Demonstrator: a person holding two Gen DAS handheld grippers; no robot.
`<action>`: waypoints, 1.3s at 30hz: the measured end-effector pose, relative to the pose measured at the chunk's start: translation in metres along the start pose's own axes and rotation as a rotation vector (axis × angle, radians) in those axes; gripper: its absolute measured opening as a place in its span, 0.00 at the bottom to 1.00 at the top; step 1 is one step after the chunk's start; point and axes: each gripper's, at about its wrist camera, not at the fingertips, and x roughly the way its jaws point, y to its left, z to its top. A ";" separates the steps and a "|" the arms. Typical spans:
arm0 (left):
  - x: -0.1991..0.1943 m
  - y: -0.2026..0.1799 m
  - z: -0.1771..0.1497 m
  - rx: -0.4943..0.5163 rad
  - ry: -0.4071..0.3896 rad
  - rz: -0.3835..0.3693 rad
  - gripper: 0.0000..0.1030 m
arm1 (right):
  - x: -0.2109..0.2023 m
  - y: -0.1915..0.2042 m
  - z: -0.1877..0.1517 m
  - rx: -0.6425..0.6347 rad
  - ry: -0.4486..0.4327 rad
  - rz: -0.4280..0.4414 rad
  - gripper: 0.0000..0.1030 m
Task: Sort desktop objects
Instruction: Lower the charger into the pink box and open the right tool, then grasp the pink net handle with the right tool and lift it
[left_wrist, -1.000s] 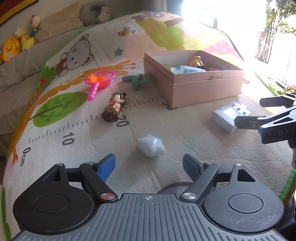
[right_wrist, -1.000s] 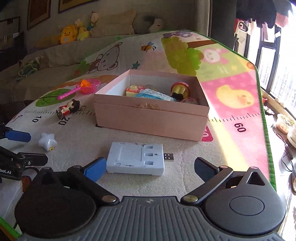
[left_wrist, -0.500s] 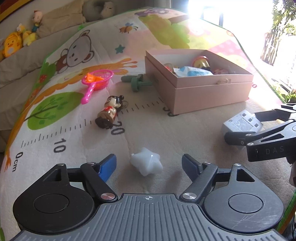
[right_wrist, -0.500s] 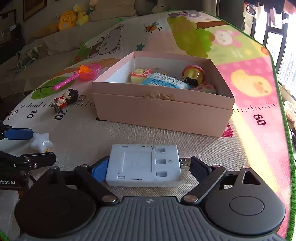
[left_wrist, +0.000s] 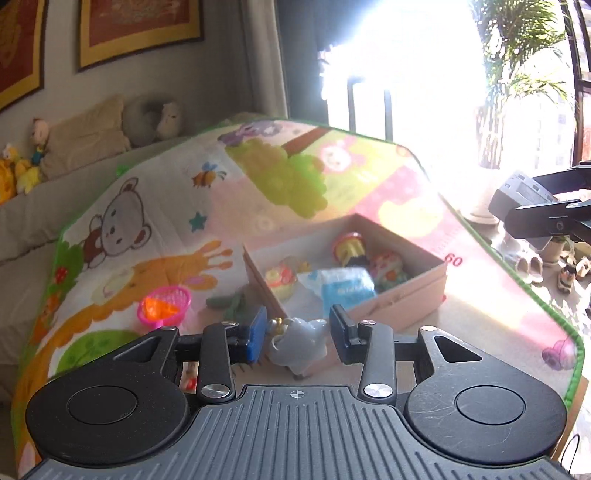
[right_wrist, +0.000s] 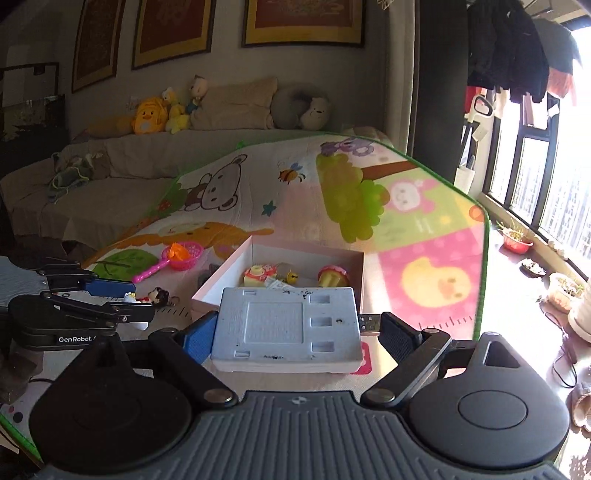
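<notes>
Left gripper (left_wrist: 298, 334) just closed on the small star toy (left_wrist: 300, 342): light, slick, hold mid-body. Right gripper (right_wrist: 291, 330) clamps the rigid USB hub (right_wrist: 286, 328) endwise, plug end risky.

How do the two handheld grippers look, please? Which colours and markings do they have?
Both the left gripper and the right gripper are black, with a ribbed grey body, round black discs, silver pivot screws and blue finger pads. White lettering "GenRobot" shows on the left one's side.
</notes>
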 end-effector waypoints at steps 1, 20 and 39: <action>0.007 -0.001 0.010 0.006 -0.032 0.004 0.41 | -0.001 -0.005 0.010 0.001 -0.029 -0.012 0.88; 0.040 0.069 -0.087 -0.199 0.225 0.140 0.94 | 0.202 -0.019 0.073 0.172 0.150 0.050 0.92; 0.028 0.111 -0.115 -0.335 0.185 0.184 0.98 | 0.309 0.158 0.075 -0.154 0.471 0.151 0.44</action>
